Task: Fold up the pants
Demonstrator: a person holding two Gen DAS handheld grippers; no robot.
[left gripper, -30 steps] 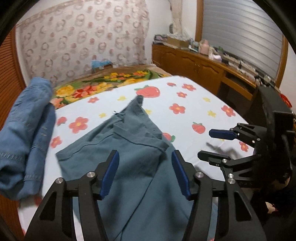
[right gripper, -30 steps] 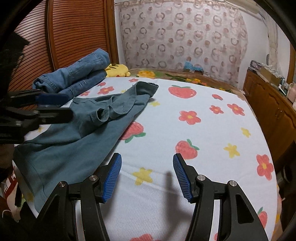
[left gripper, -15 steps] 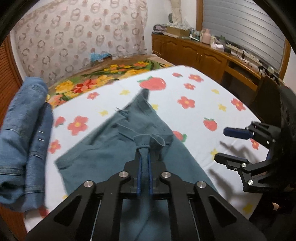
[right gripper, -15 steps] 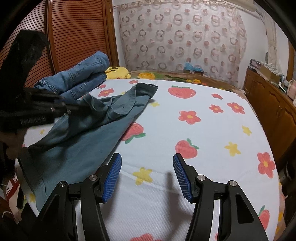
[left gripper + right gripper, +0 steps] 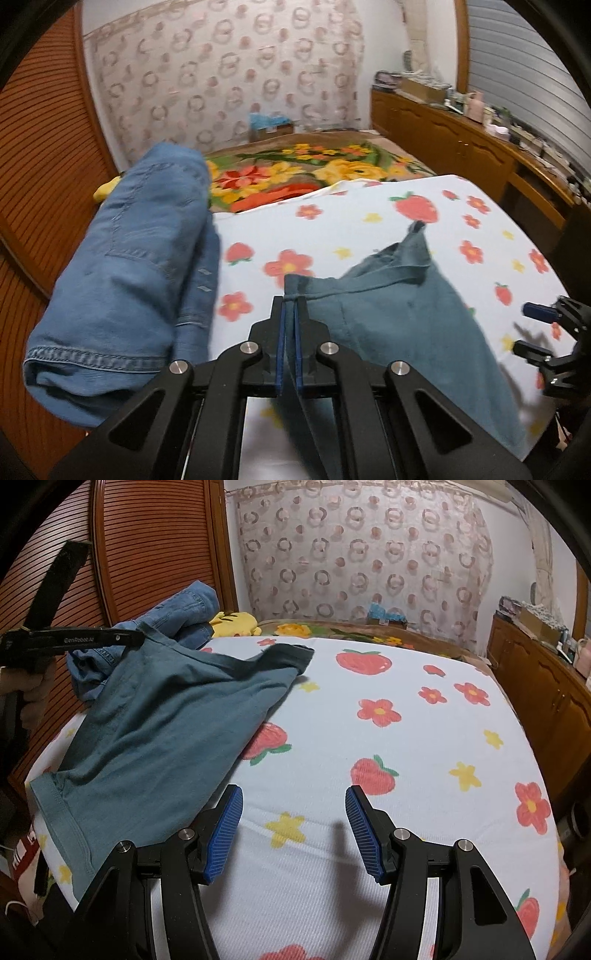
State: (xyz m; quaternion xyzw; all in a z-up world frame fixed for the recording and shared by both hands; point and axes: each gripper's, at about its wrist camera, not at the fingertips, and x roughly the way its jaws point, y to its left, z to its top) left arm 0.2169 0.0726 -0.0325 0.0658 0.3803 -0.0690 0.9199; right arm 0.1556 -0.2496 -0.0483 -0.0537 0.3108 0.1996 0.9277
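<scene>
Blue pads pressed almost flat together mark the left claw (image 5: pixel 289 314), clenched on a corner of the teal pants (image 5: pixel 388 321) at what looks like the waistband edge. That corner is lifted off the bed, and the cloth hangs from it in a slack sheet. In the right wrist view the same claw (image 5: pixel 138 638) holds the fabric up near the wooden headboard, with the pants (image 5: pixel 166 716) sloping down from it to the bedsheet.

The right claw (image 5: pixel 293 834) is released, its two blue pads standing wide apart over bare strawberry-and-flower bedsheet (image 5: pixel 424 738). It holds nothing and touches nothing; the pants' near edge lies just to its left. In the left wrist view it (image 5: pixel 532 328) shows at the right edge, likewise spread and empty.

The pants are on the left part of the bed, partly raised and partly resting, rumpled with one hem near the bed's front edge and the far end creased toward the middle. Beside them, against the headboard, sits a bundle of blue jeans (image 5: pixel 129 266) with a yellow plush toy (image 5: pixel 236 622) behind.

As a judgement, the folding has barely begun: no clean fold shows yet. Spreading, straightening and every fold seem left to do.
</scene>
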